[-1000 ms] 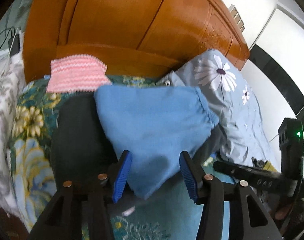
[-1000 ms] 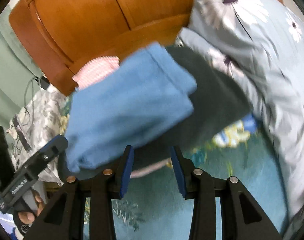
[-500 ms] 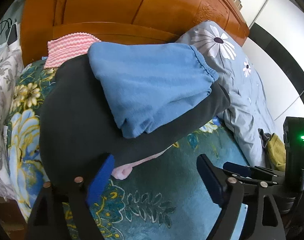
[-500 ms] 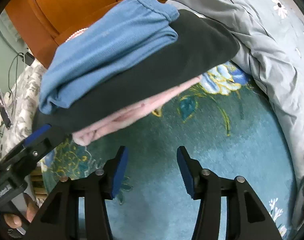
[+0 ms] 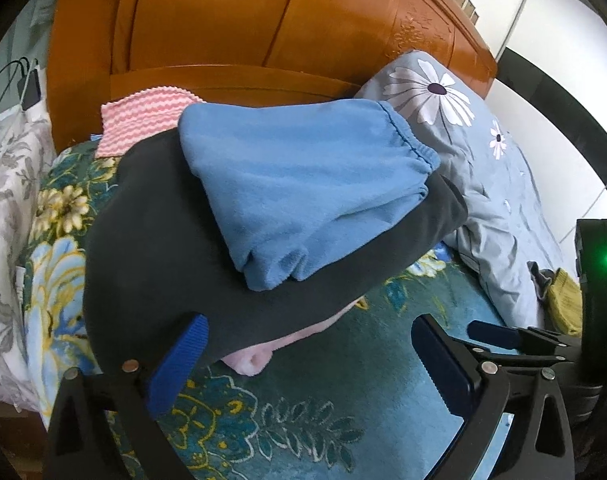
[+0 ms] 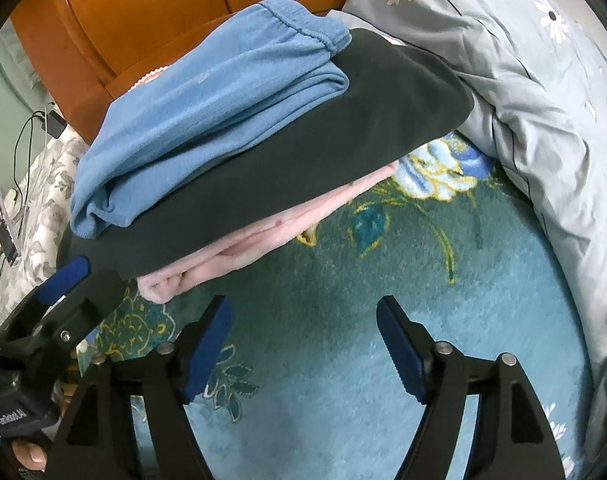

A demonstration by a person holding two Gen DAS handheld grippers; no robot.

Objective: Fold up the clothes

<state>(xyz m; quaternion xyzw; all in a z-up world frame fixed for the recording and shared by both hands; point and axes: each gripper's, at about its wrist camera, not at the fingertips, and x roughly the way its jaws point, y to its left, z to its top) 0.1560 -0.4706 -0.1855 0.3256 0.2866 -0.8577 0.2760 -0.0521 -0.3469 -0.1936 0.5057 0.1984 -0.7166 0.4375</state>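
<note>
Your left gripper (image 5: 309, 354) had its jaws opening, spread wide, nothing between the pads; its left blue ribbed pad (image 5: 179, 356) overlapped the near edge of the stack in that view, contact unclear. Your right gripper (image 6: 303, 344) was also opening, jaws apart over bare blanket, nothing clamped, just short of the stack.

Stack sat on the teal floral plush blanket (image 6: 343, 360), toward the head end of the bed, near the orange wooden headboard (image 5: 243, 20):
- top: folded light-blue fleece garment with elastic hem (image 5: 303, 184)
- middle: folded dark charcoal garment (image 5: 151, 240), wider than the blue one
- bottom: folded pale pink garment (image 6: 263, 236), only its near edge showing

Behind the stack, at the headboard edge, lay a pink-and-white zigzag knit piece (image 5: 143, 116); fold state not readable. Grey daisy-print quilt (image 5: 483, 160) was bunched along the bed's right edge.

My read: three pieces folded and stacked, blue one released on top. Possibly left: a small olive-yellow cloth item (image 5: 563, 300) and grey scrap by the quilt on the right edge looked unfolded; can't tell if they're in scope.
</note>
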